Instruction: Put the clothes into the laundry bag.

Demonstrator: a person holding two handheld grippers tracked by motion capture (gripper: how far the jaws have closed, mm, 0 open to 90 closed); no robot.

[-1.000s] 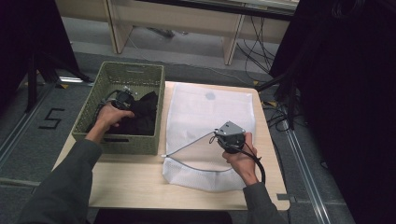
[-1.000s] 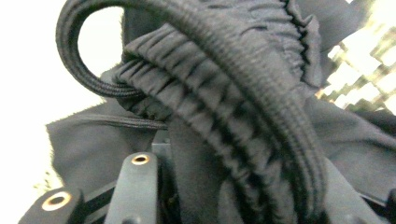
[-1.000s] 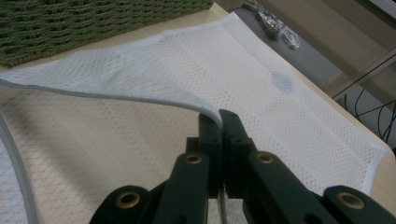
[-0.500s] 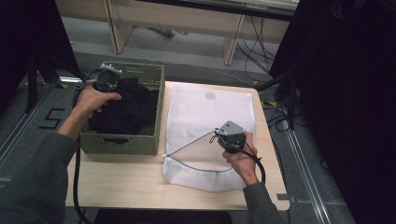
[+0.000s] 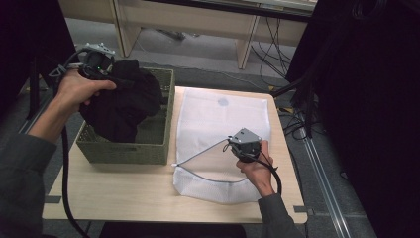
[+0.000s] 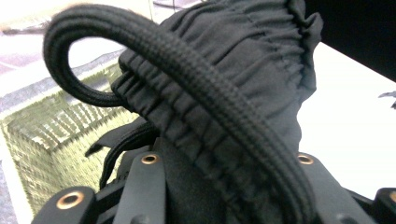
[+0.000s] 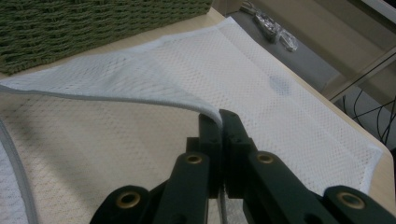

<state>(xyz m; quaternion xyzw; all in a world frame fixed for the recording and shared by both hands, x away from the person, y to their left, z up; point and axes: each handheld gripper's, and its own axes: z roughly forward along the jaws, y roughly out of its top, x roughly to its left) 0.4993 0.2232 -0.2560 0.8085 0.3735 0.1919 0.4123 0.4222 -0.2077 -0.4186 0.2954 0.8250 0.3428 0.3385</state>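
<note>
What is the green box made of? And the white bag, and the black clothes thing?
The green rectangular basket looks woven, perhaps from fibre or plastic strands: its walls show a tight, matte braid. The white flat bag seems to be fine synthetic mesh, dotted with tiny holes, with a grey edge band. The black bunched garment looks like soft matte cloth, gathered into ribs, with a thick braided cord.

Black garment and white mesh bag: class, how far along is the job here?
Done: the right gripper is shut on the white mesh bag at its edge, holding its mouth open. In hand: the left gripper holds the black garment above the green basket. Left: placing the garment in the bag.
</note>
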